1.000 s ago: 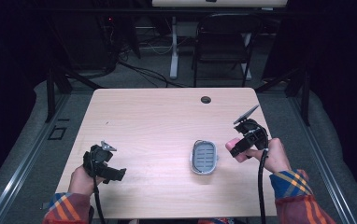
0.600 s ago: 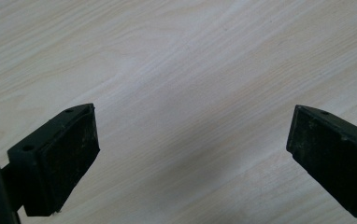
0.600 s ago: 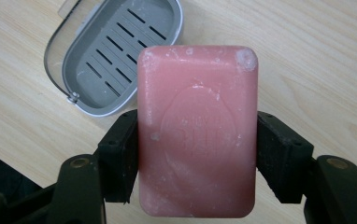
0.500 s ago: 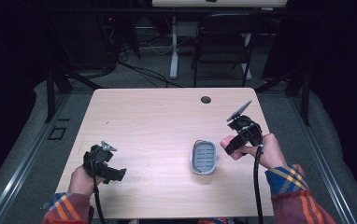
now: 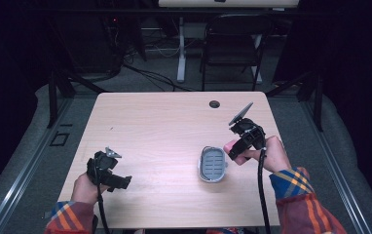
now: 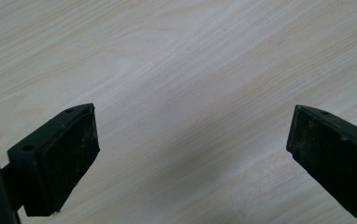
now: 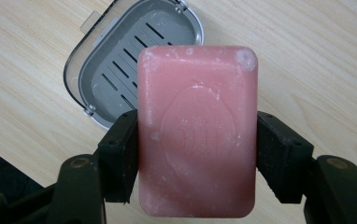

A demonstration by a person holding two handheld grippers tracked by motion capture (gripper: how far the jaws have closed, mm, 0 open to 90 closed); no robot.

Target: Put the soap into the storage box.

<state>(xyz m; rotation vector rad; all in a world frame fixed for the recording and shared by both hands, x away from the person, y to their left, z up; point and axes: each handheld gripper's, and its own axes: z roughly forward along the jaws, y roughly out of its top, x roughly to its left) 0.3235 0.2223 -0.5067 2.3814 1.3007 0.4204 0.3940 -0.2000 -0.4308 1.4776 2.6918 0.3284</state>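
A pink bar of soap is clamped by its long sides between the jaws of my right gripper, and it hangs just above the table. In the high view that gripper holds the soap right beside the grey soap dish, at its upper right edge. The dish has a slotted floor and a pale rim, and nothing lies in it. My left gripper rests low at the table's near left corner. Its jaws stand wide apart over bare wood.
The light wooden table has a small dark cable hole near its far edge. A black chair and desk legs with cables stand on the floor beyond. Dark floor drops off past the table's edges.
My right gripper has carried the soap leftward, from the table's right edge up to the soap dish. The left gripper and the dish have stayed put.
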